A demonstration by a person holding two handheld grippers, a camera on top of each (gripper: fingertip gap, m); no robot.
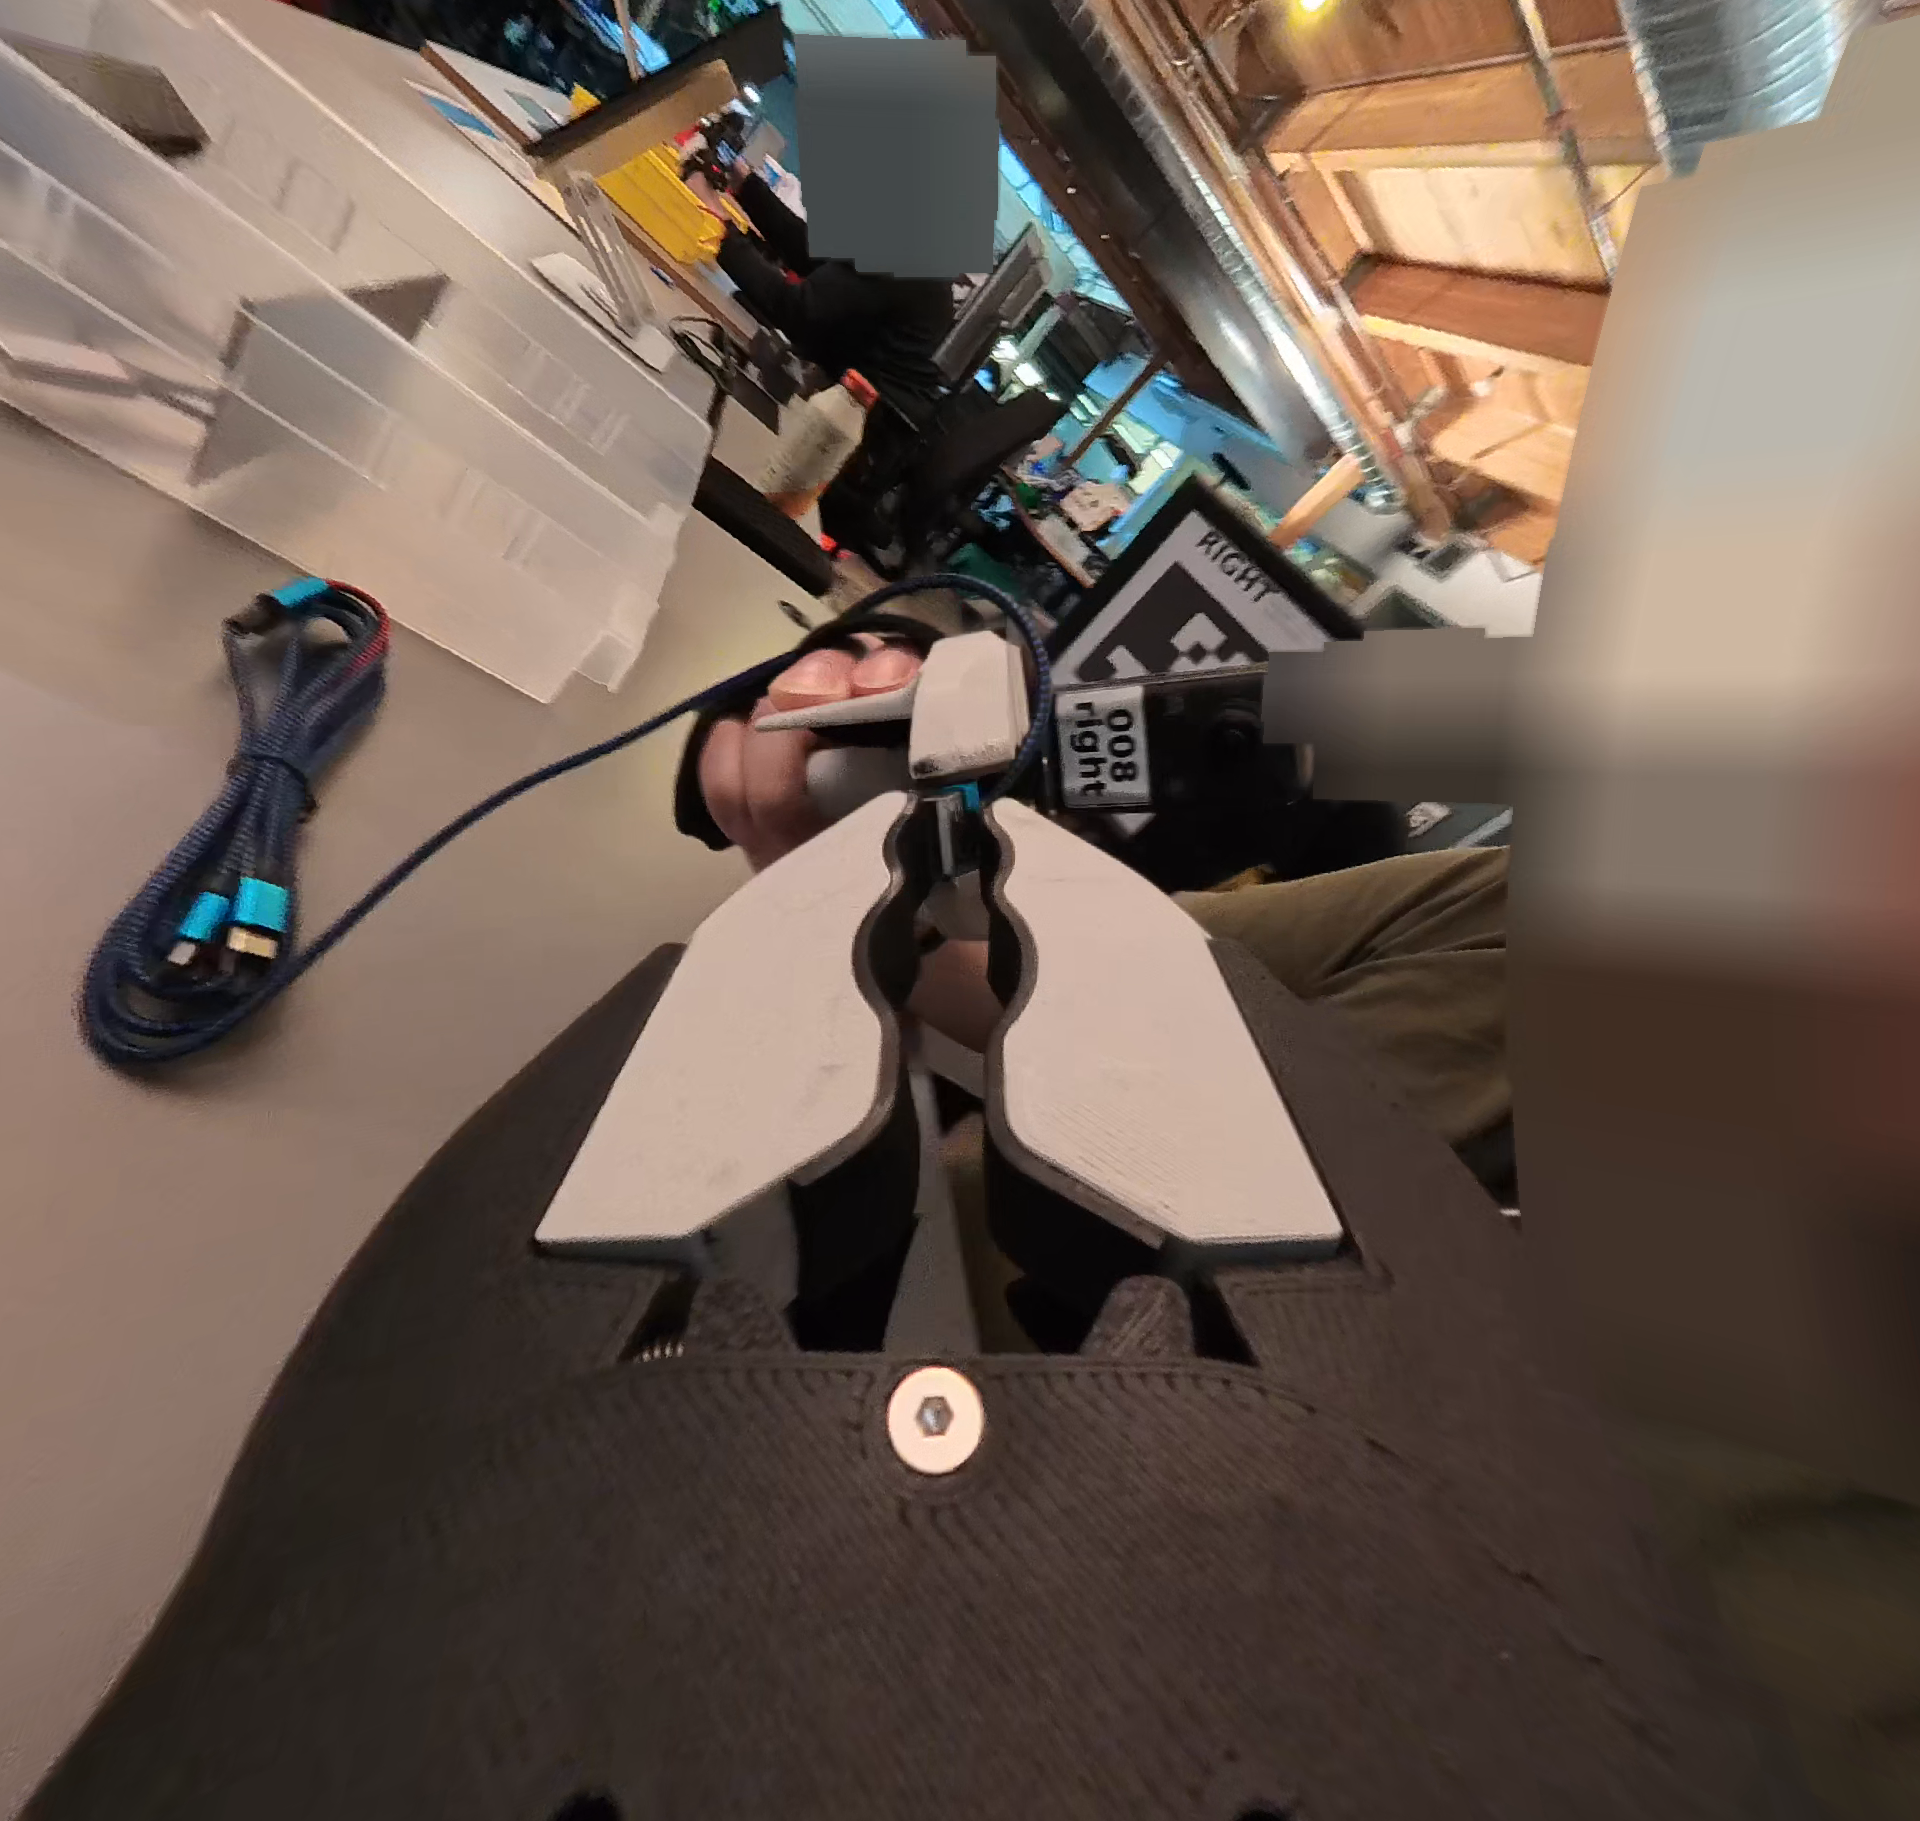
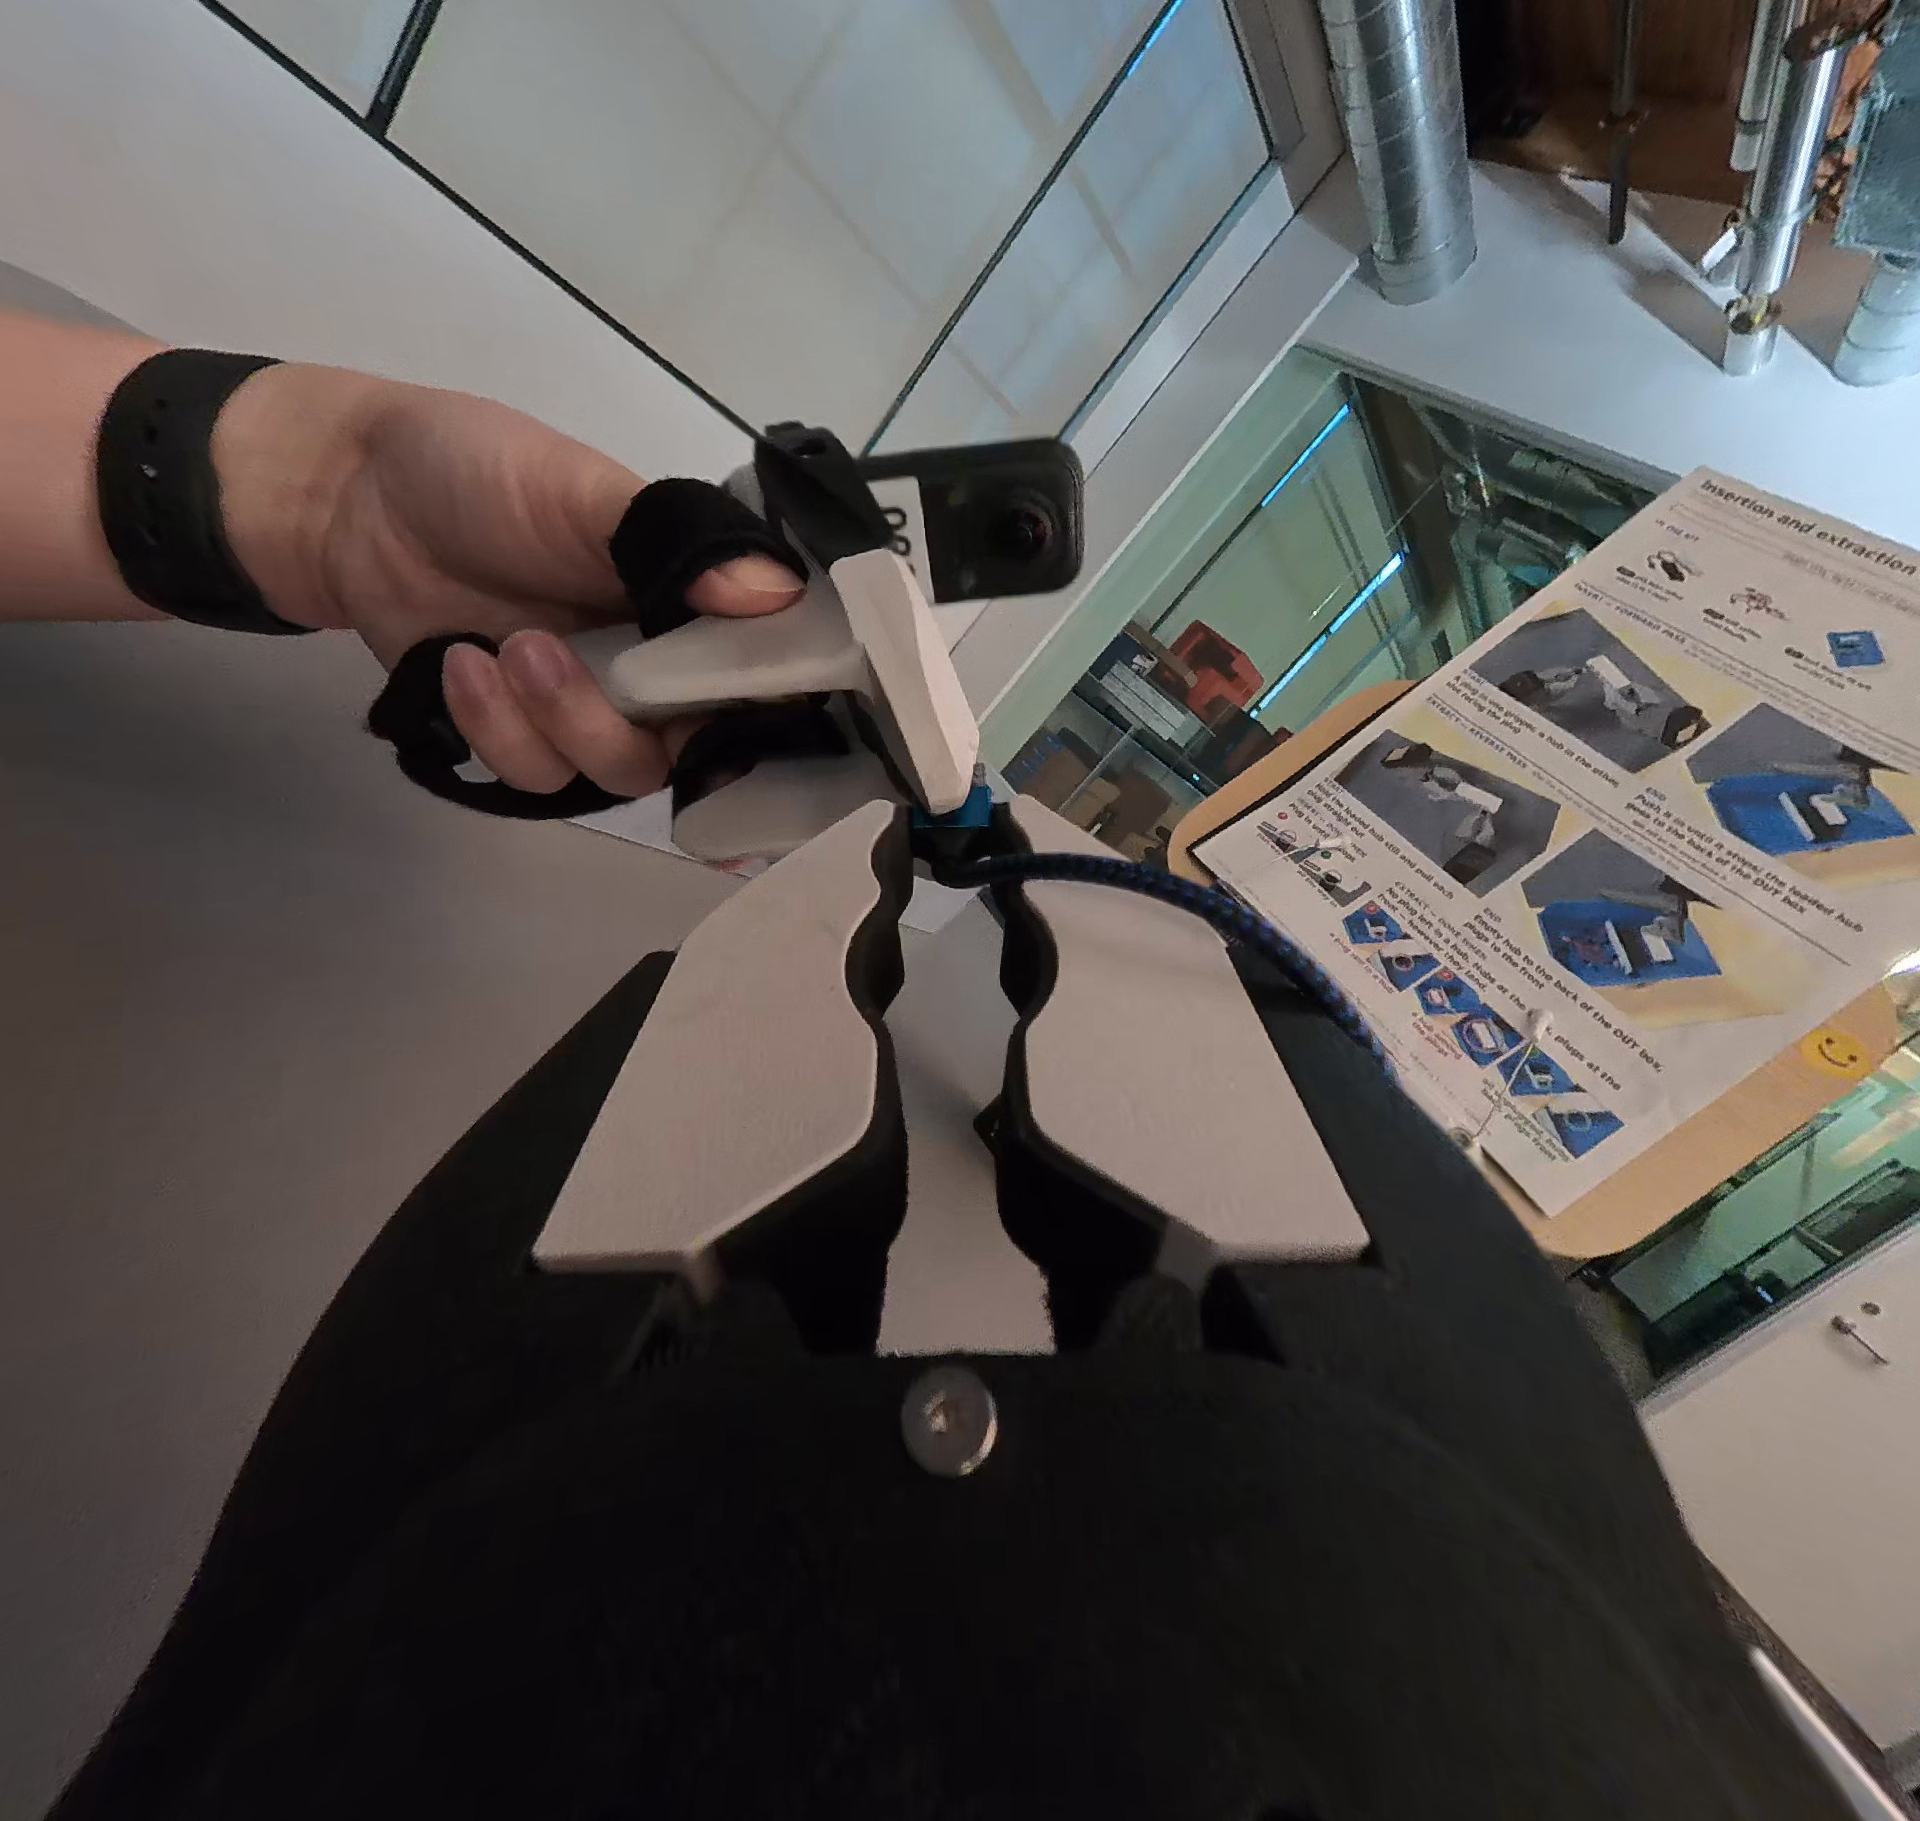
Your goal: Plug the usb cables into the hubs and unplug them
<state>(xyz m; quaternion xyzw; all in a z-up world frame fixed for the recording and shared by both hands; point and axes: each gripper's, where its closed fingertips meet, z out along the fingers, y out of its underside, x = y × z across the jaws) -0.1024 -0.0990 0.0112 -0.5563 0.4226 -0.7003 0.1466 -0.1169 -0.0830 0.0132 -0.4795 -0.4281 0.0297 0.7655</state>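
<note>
In the left wrist view my left gripper (image 1: 948, 815) is closed on a small dark hub (image 1: 948, 841), seen end-on between the white fingertips. A blue USB plug (image 1: 963, 797) meets the hub's top; whether it is seated I cannot tell. In the right wrist view my right gripper (image 2: 953, 826) is shut on that blue plug (image 2: 943, 822). Its blue braided cable (image 2: 1143, 883) bends off to the right. The left gripper's white finger (image 2: 904, 691), held by a hand, comes in from the upper left and touches the plug. Both grippers are held above the table.
A bundle of blue braided USB cables (image 1: 229, 888) lies on the grey table (image 1: 312, 1200) at the left. Clear plastic bins (image 1: 364, 369) stand behind it. A printed sheet on a wooden board (image 2: 1558, 836) lies to the right. A person sits in the background. Less than 4 cm separates the two grippers' tips.
</note>
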